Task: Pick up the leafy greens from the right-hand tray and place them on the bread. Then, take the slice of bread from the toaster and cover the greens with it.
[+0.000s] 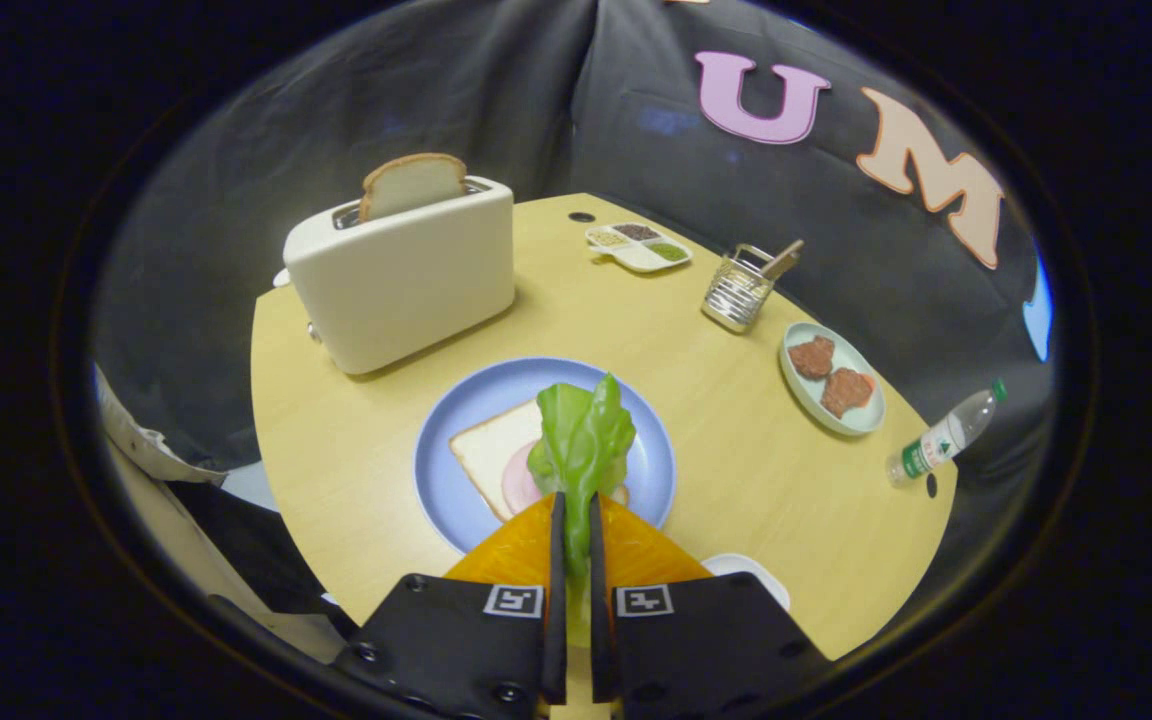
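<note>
My tool [576, 510] is clamped on the stem of the leafy greens [584, 440], which hang over the bread [489, 450] on the blue plate [441, 440]. I'd lower until the leaves rest on the bread, centred, before releasing. The tool points forward, angled down at the plate, toaster [401, 270] beyond.
</note>
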The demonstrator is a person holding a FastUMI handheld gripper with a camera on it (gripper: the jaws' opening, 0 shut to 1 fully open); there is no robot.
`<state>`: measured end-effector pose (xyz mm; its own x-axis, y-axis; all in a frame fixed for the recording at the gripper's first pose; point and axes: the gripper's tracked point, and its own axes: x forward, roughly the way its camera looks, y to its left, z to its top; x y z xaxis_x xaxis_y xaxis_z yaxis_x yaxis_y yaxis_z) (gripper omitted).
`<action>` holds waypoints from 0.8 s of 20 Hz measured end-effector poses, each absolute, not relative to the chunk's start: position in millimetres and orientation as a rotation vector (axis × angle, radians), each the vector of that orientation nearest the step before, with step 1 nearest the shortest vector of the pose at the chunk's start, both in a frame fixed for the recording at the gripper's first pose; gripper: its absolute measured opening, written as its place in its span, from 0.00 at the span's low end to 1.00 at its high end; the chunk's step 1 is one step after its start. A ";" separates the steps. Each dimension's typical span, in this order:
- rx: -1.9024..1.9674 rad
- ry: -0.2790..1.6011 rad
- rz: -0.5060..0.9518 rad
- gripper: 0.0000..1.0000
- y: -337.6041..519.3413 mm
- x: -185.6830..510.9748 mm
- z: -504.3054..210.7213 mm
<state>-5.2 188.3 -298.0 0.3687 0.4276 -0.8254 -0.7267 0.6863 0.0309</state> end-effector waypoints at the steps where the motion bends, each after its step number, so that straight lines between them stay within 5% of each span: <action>1: -0.371 0.929 0.773 0.13 195.6 -4.6 -299.8; 14: -0.392 0.970 0.858 0.13 253.3 -9.2 -323.7; 16: -0.395 0.976 0.862 0.19 255.4 -9.6 -326.7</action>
<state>-9.6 255.4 -326.7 0.2747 0.4548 -0.8472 -0.7845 0.6154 0.0760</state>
